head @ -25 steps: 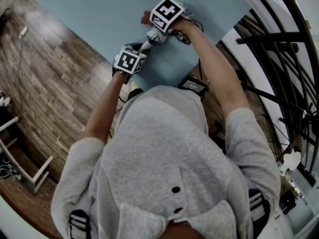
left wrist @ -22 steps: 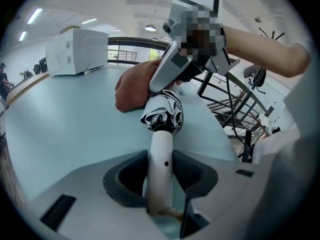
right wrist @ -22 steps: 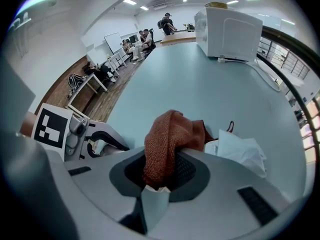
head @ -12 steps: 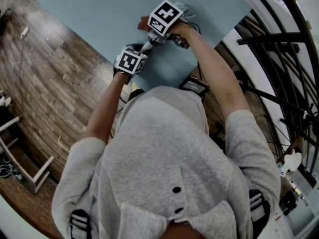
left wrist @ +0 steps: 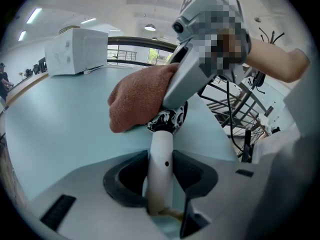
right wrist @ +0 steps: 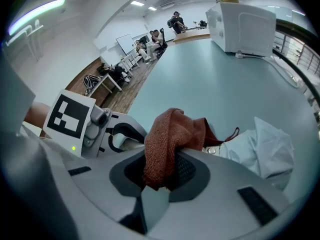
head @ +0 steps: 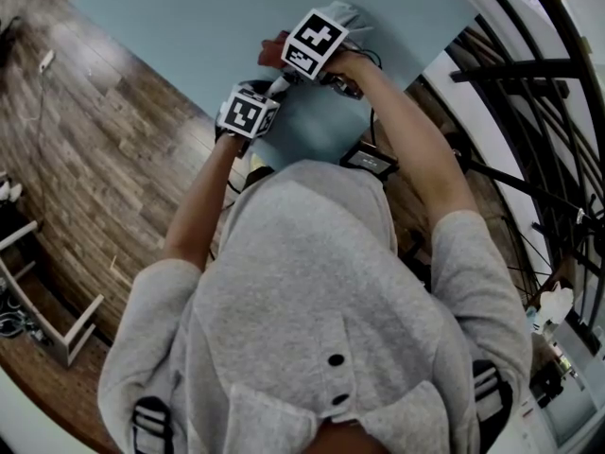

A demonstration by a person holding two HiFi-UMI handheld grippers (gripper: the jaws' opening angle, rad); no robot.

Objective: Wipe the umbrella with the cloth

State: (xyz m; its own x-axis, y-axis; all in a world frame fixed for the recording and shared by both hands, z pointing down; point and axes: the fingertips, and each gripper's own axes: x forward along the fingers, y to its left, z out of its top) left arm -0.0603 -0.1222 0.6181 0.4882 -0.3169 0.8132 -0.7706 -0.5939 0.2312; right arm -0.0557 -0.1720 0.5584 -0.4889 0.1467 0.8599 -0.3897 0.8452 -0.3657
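Observation:
My left gripper (left wrist: 162, 179) is shut on the folded umbrella's white handle (left wrist: 161, 159), which ends in a black-and-white patterned collar (left wrist: 167, 120). A rust-coloured cloth (left wrist: 137, 101) rests on the umbrella just beyond that collar. My right gripper (right wrist: 165, 171) is shut on this cloth (right wrist: 170, 139), and the umbrella's pale blue fabric (right wrist: 265, 146) lies bunched to its right. In the head view the left gripper (head: 263, 97) and right gripper (head: 284, 57) meet over the near part of the table, with the cloth (head: 269, 50) showing beside the right marker cube.
The work sits on a pale blue table (head: 170, 17). A white box (right wrist: 240, 21) stands at its far end. Wooden floor (head: 85, 159) lies to the left, and a black railing (head: 529, 112) runs along the right. People sit far back in the room.
The right gripper and its cloth have slid a little toward the left gripper along the umbrella. The left gripper has stayed almost still on the handle.

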